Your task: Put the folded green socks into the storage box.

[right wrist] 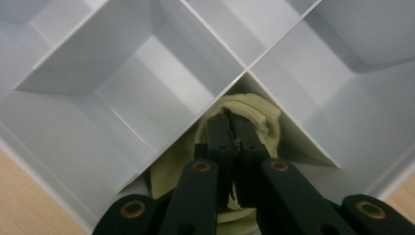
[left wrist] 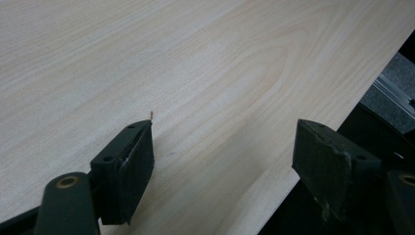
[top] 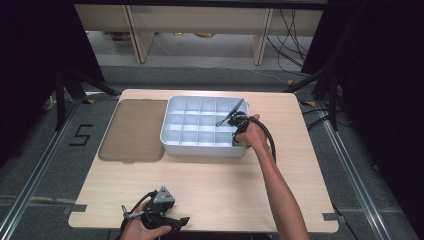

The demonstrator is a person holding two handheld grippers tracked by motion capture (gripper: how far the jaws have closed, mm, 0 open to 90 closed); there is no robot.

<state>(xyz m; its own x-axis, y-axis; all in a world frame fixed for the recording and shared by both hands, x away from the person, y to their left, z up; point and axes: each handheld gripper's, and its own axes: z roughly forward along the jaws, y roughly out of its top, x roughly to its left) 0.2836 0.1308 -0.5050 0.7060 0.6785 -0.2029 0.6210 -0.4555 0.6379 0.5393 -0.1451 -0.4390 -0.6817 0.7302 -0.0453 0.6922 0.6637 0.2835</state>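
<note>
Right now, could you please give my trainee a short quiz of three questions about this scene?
1. True or false: the right gripper has its jaws closed inside a compartment of the white divided tray.
2. What lies in that compartment under the right gripper? A) a yellow sock-like cloth B) a metal spoon C) a red ball
3. What lies flat on the table directly left of the tray?

Key:
1. True; the jaws are together, near the tray's right front corner.
2. A
3. A brown translucent lid. The left gripper rests open near the table's front edge.
</note>
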